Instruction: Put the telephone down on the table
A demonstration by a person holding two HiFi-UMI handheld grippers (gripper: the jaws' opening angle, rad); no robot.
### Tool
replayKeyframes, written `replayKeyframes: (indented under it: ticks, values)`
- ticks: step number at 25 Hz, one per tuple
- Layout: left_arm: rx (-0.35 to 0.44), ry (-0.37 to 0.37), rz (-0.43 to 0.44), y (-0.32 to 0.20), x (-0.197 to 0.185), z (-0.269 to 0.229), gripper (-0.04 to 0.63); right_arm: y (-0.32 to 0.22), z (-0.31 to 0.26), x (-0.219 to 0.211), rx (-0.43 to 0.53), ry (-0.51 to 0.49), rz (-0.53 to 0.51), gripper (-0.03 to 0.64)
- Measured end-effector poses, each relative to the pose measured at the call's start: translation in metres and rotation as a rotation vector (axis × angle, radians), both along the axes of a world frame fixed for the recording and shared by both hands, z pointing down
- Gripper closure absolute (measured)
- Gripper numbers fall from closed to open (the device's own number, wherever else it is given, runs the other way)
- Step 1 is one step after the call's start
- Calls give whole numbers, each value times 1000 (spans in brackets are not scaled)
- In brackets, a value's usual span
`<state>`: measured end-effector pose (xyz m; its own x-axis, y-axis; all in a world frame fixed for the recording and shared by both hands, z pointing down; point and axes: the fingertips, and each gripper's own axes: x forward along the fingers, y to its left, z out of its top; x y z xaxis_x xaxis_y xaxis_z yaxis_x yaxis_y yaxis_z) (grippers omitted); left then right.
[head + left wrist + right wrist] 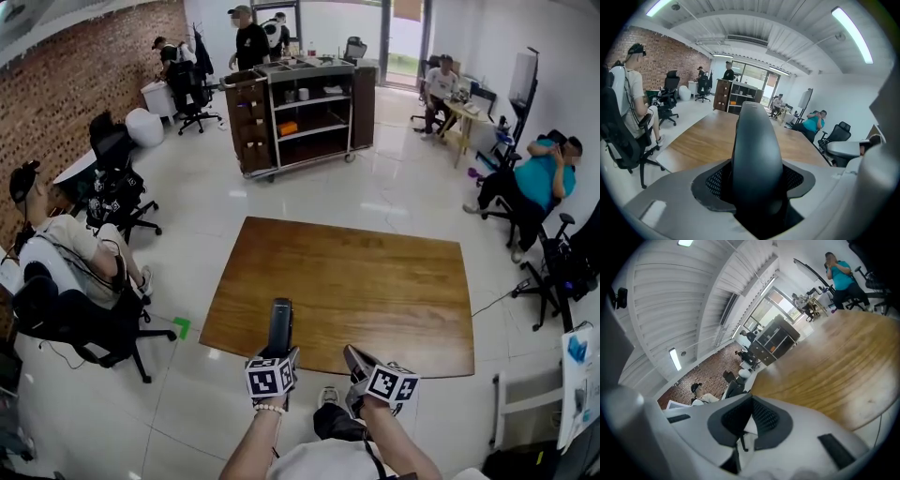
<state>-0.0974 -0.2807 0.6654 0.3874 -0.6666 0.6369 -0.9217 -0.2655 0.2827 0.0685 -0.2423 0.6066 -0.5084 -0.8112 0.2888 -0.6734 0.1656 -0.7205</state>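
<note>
A person holds a gripper in each hand, near the bottom of the head view. The left gripper (279, 354) has its jaws closed tight on the telephone (280, 323). The telephone is a long black handset with a smooth, round back. It sticks out of the jaws and points away from the person, toward the far side of the room. In the left gripper view it stands right in the middle, with a dark pad on each side of it.

The telephone is up in the hand and not lying on the table (375, 281). In the head view its far end shows just over the near edge of the table, toward the left corner. The table is big, brown and made of wood.

The right gripper (351, 353) is just to the right of the left one, near the same table edge. Its jaws are pressed together and hold nothing. It points a little to the left.

The floor (187, 187) is white and shiny. A small green mark (181, 327) sits on it, left of the table. Far behind the table stands a dark cart with shelves (300, 112). A person sits in a black chair (66, 253) on the left, by a brick wall (56, 94). Another person in a blue-green shirt (544, 178) sits on the right.
</note>
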Motion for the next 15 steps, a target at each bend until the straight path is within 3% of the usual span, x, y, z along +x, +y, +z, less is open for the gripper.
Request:
replayKeyframes:
  ticks: [15]
  values:
    - [-89,-39,8,-108,35,55,296,-102,27,41,-78,-18,13,617]
